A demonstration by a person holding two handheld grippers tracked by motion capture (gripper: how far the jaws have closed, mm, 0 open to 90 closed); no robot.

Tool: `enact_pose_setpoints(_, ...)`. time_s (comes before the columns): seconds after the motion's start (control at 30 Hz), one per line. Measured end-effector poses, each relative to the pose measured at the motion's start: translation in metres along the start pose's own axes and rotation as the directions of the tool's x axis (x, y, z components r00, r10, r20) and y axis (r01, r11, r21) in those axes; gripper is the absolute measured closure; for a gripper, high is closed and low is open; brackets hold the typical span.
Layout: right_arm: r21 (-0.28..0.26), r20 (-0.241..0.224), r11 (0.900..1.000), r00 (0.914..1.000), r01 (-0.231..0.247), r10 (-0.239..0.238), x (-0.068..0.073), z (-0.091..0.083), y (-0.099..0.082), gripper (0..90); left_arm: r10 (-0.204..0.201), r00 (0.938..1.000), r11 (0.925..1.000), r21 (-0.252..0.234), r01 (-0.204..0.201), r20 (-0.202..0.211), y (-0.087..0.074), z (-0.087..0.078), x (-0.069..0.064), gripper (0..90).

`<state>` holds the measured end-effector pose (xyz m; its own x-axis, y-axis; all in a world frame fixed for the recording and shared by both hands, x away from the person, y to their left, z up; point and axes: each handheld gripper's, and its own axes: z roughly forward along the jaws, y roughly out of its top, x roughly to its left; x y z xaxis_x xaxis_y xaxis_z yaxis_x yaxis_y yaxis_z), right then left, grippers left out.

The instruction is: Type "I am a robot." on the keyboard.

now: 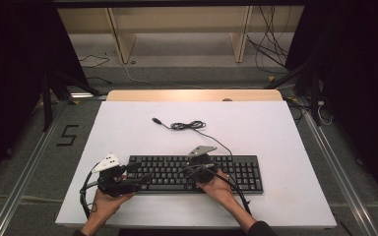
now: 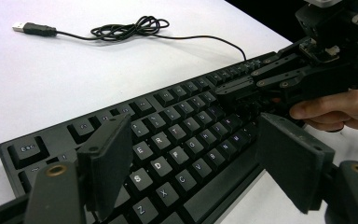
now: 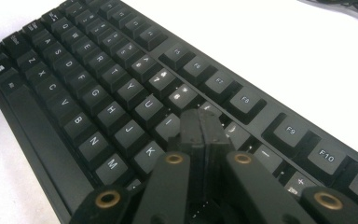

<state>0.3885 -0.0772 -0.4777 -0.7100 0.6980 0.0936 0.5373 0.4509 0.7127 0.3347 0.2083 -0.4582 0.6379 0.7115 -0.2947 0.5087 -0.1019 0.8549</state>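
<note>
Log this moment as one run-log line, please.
right gripper: shut, tips down on keys right of K | left gripper: open, over left keys, holding nothing | keyboard: flat on table | USB cable: unplugged, partly coiled behind

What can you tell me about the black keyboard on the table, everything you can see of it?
The keyboard is a full-size black one, plastic by its look, with white letters and a number block at its right end. It lies flat on the white table, near the person's edge. Its thin black cable runs back to a loose coil and an unplugged USB plug. The right gripper, jaws shut, points down at the keys right of K; whether it touches them I can't tell. The left gripper, jaws open, hovers over the keyboard's left end.
</note>
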Motion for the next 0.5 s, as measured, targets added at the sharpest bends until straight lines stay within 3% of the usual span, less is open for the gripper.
enact_pose_setpoints(0.07,-0.005,-0.010,0.9997,0.9997,-0.022,0.022,-0.001,-0.001,0.000,90.0,0.000,1.0000,1.0000,-0.001,0.000,0.000,0.000,0.000,0.000,26.8)
enact_pose_setpoints(0.17,-0.046,-0.045,0.9979,0.9980,-0.046,0.044,-0.004,-0.006,0.000,78.5,-0.005,1.0000,1.0000,-0.005,0.005,0.000,0.000,0.000,0.001,26.8)
enact_pose_setpoints(0.3,-0.117,-0.068,0.9924,0.9973,-0.037,0.029,-0.004,-0.019,0.000,67.6,-0.008,1.0000,0.9999,-0.014,0.008,-0.004,0.001,-0.002,0.003,26.8)
enact_pose_setpoints(0.4,-0.153,-0.064,0.9874,0.9974,-0.042,0.032,-0.004,-0.029,-0.002,52.4,-0.012,0.9999,0.9998,-0.018,0.012,-0.007,0.001,-0.003,0.003,26.8)
enact_pose_setpoints(0.5,-0.182,-0.063,0.9829,0.9979,-0.030,0.019,-0.005,-0.039,-0.003,43.2,-0.009,0.9999,0.9998,-0.020,0.009,-0.012,0.001,-0.004,0.004,26.8)
